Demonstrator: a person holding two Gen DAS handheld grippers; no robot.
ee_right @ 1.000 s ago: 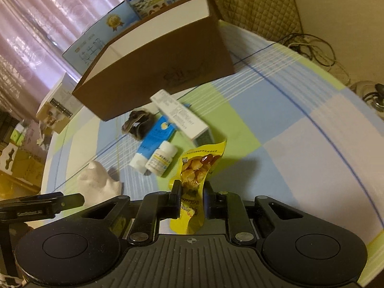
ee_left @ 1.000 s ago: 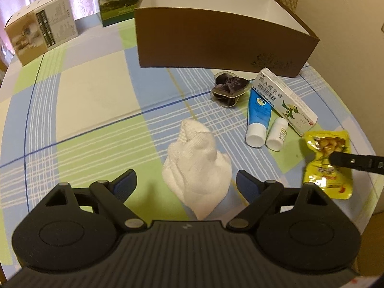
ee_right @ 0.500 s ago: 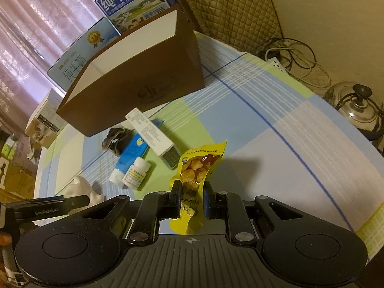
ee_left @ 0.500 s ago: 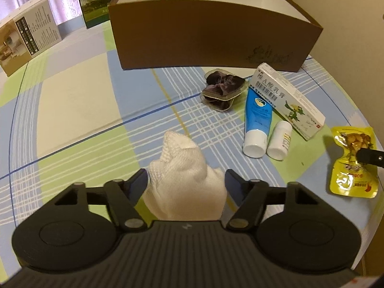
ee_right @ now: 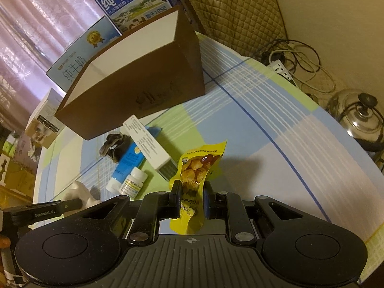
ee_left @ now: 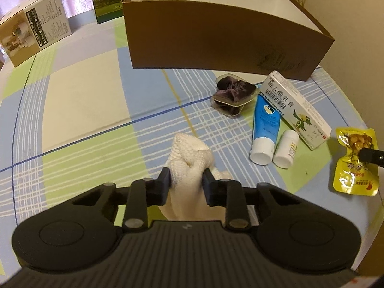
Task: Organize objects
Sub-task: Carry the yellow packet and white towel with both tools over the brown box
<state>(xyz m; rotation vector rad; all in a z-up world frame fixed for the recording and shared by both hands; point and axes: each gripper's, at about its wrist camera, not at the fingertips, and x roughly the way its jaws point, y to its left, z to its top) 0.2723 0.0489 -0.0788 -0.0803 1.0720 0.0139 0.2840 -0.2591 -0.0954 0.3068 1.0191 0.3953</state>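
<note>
The left gripper [ee_left: 186,180] has just closed its fingers on the white cloth [ee_left: 189,160], low on the worktop [ee_left: 84,110]. The right gripper [ee_right: 190,193] grips the yellow pouch [ee_right: 199,165]. The brown box [ee_left: 216,40] lies beyond both, open top up, so each load must likely rise over its near wall.

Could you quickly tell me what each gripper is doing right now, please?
Left gripper: just closed on the white cloth.
Right gripper: shut on the yellow snack pouch.

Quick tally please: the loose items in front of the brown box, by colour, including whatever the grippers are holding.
White: 3, cloth, small bottle, long carton
Blue: 1, tube
Yellow: 1, snack pouch
Dark purple: 1, clear-packed item
Total: 6
</note>
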